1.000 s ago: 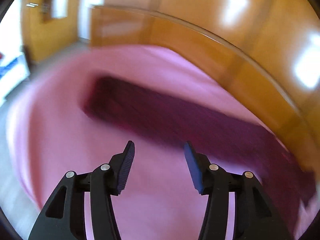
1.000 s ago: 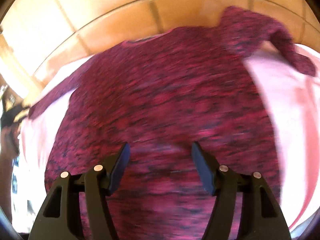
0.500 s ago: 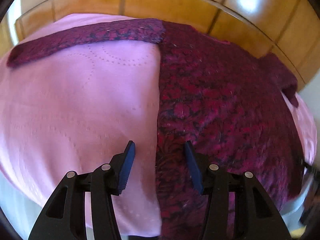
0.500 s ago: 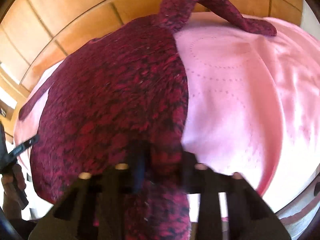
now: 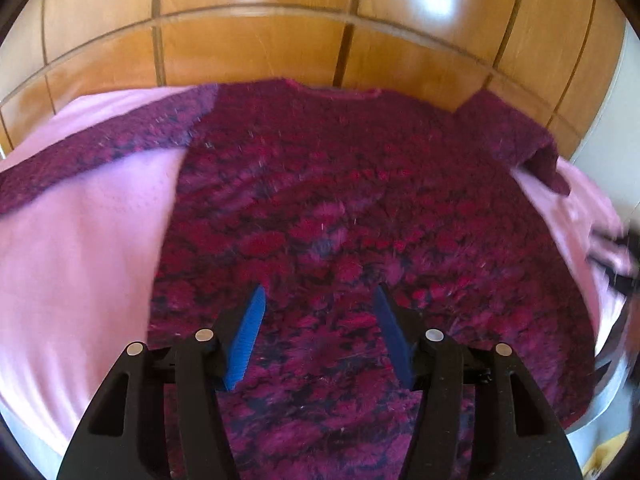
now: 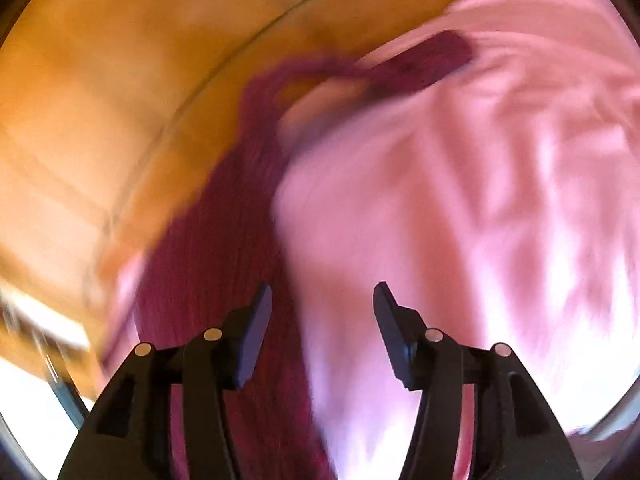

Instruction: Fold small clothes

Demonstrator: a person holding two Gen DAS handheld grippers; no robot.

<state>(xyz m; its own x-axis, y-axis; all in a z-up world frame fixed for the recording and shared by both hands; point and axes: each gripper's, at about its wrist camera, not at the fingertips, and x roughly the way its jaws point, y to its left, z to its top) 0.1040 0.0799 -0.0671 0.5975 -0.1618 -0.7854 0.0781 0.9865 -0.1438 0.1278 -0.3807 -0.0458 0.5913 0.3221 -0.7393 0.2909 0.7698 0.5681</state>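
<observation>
A dark red and magenta knitted sweater (image 5: 360,216) lies flat on a pink bedspread (image 5: 80,240), neckline toward the wooden headboard. Its left sleeve (image 5: 92,148) stretches out sideways; the right sleeve (image 5: 532,148) is bent over. My left gripper (image 5: 318,320) is open and empty above the sweater's lower body. My right gripper (image 6: 322,320) is open and empty over the sweater's right edge (image 6: 240,240) and the bedspread (image 6: 480,200); this view is blurred by motion. The bent right sleeve (image 6: 420,60) shows at the far end.
A glossy wooden panelled headboard (image 5: 320,20) runs behind the bed and also shows in the right wrist view (image 6: 100,100). The bed's near edge curves down at the lower left (image 5: 24,408). The other gripper's dark shape (image 5: 624,264) appears at the right edge.
My left gripper has swung right from the sweater's left edge to over its body. My right gripper has swung right, off the body toward its right edge and the bedspread. Both stay open.
</observation>
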